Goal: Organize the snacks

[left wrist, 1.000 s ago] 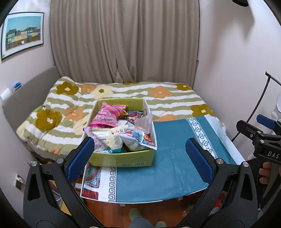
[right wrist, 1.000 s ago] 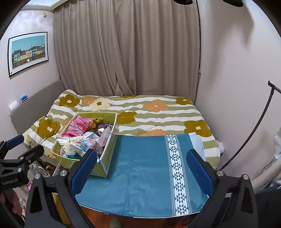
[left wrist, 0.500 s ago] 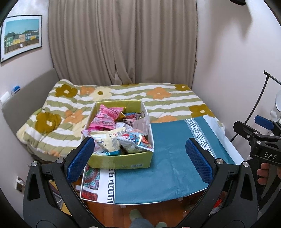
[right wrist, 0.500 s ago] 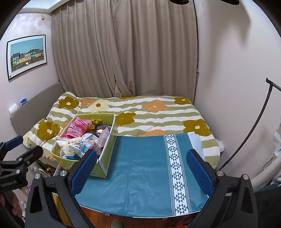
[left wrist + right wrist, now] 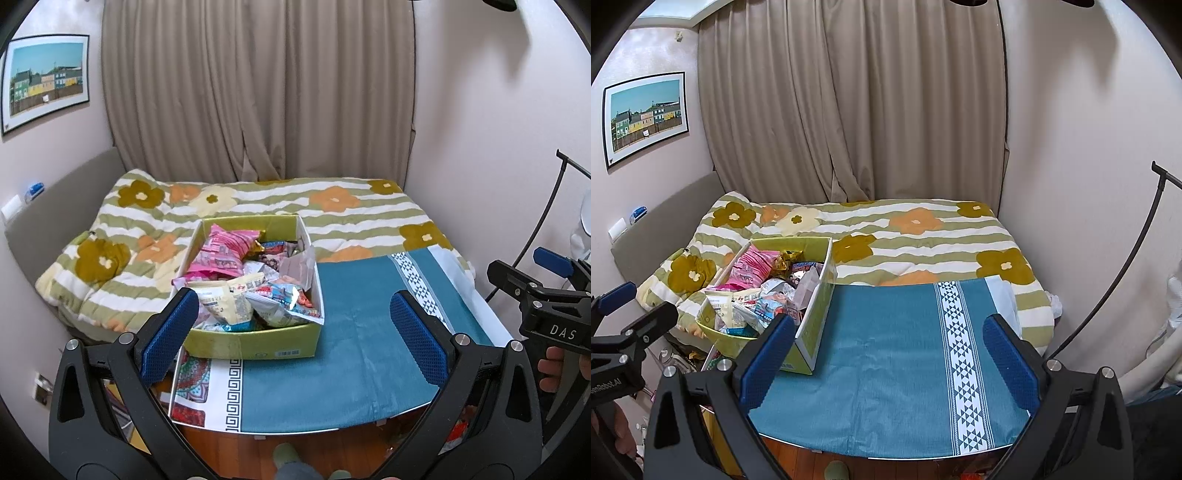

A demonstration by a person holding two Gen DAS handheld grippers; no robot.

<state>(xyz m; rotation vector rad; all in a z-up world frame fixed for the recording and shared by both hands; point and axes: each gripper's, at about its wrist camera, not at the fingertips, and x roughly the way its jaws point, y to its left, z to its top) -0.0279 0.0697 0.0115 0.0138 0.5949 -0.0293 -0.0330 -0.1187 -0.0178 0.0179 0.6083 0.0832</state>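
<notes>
An olive-green cardboard box (image 5: pixel 255 343) (image 5: pixel 820 306) stands on the left part of a table under a teal cloth (image 5: pixel 354 343) (image 5: pixel 894 350). It is heaped with snack packets: a pink bag (image 5: pixel 225 253) (image 5: pixel 753 267) at the back, a cream bag (image 5: pixel 227 301) and a blue-and-red bag (image 5: pixel 284 302) at the front. My left gripper (image 5: pixel 291 332) hovers open in front of the box, well short of it. Over the bare cloth, right of the box, my right gripper (image 5: pixel 886 358) is open and holds nothing.
Behind the table lies a bed with a striped, flowered quilt (image 5: pixel 332 206) (image 5: pixel 923 236), backed by beige curtains (image 5: pixel 857 103). A grey headboard (image 5: pixel 55 206) runs along the left wall. A black lamp stand (image 5: pixel 1126 266) leans at the right wall. Wooden floor (image 5: pixel 236 450) shows below the table edge.
Both views have drifted slightly; the box and table sit a little lower and closer in frame. Both grippers stay open and nothing has been picked up.
</notes>
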